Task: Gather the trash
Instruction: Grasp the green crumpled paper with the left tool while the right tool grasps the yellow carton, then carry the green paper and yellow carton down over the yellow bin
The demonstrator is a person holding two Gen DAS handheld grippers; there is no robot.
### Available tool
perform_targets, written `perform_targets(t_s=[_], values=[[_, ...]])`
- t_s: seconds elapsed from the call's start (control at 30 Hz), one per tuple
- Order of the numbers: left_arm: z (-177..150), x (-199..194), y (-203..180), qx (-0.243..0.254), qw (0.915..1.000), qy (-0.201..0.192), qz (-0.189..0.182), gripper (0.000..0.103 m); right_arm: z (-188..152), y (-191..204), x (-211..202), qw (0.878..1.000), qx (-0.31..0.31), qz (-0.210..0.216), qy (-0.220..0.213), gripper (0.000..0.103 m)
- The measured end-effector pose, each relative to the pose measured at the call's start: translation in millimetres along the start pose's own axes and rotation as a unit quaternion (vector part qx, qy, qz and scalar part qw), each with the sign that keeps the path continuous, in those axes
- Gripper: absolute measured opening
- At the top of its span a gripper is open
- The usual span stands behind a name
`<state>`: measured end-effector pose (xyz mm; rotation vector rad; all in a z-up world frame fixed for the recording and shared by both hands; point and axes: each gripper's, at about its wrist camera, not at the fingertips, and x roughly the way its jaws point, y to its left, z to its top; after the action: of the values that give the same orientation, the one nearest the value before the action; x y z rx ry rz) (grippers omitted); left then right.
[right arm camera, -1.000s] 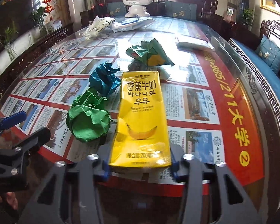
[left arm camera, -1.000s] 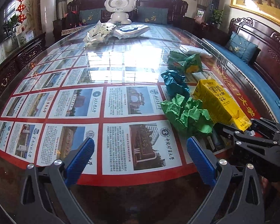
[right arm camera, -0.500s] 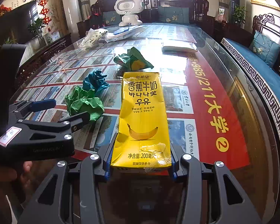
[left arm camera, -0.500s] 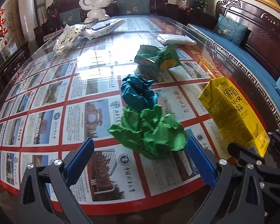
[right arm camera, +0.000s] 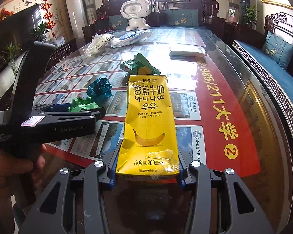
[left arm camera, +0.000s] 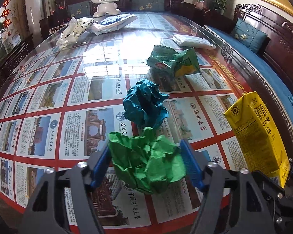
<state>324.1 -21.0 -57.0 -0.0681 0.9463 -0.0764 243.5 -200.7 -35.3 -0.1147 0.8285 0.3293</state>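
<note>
The left claw (left arm camera: 146, 161) has slid in over the green paper wad (left arm camera: 146, 161) and its jaws have just been closing, blue pads now against both flanks of the wad on the desk (left arm camera: 48, 107). The right claw (right arm camera: 146, 167) is clamped on the base of the yellow milk carton (right arm camera: 149, 124), held clear of the desk. The carton's long axis runs straight out along the fingers, top end pointing away. The risk is that springy crumpled paper squirts out of a shallow pinch, or the dented carton pivots. Just beyond lies the teal paper wad (left arm camera: 144, 105), then a green snack wrapper (left arm camera: 173, 62).
</note>
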Motion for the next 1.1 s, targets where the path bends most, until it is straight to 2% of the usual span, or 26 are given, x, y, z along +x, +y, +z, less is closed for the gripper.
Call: perform_targets(t_s=[0.1, 0.37, 0.6, 0.9, 1.1], values=[[-3, -5, 6, -0.014, 0.9994, 0.001, -0.030, 0.038, -2, 2, -2, 1.000, -0.001, 0.002, -0.001, 0.044], [-30, -27, 12, -0.012, 0.9987, -0.011, -0.048, 0.038, -11, 11, -7, 1.000, -0.004, 0.007, 0.002, 0.044], [-50, -64, 14, -0.007, 0.9983, -0.035, -0.045, 0.038, -20, 26, -27, 1.000, -0.013, 0.007, -0.010, 0.044], [-94, -138, 6, 0.029, 0.9953, -0.078, -0.050, 0.038, -54, 56, -101, 0.998, -0.035, 0.028, -0.055, 0.044], [-146, -188, 1, 0.047, 0.9925, -0.095, -0.060, 0.038, -94, 76, -157, 0.995, -0.049, 0.044, -0.079, 0.044]])
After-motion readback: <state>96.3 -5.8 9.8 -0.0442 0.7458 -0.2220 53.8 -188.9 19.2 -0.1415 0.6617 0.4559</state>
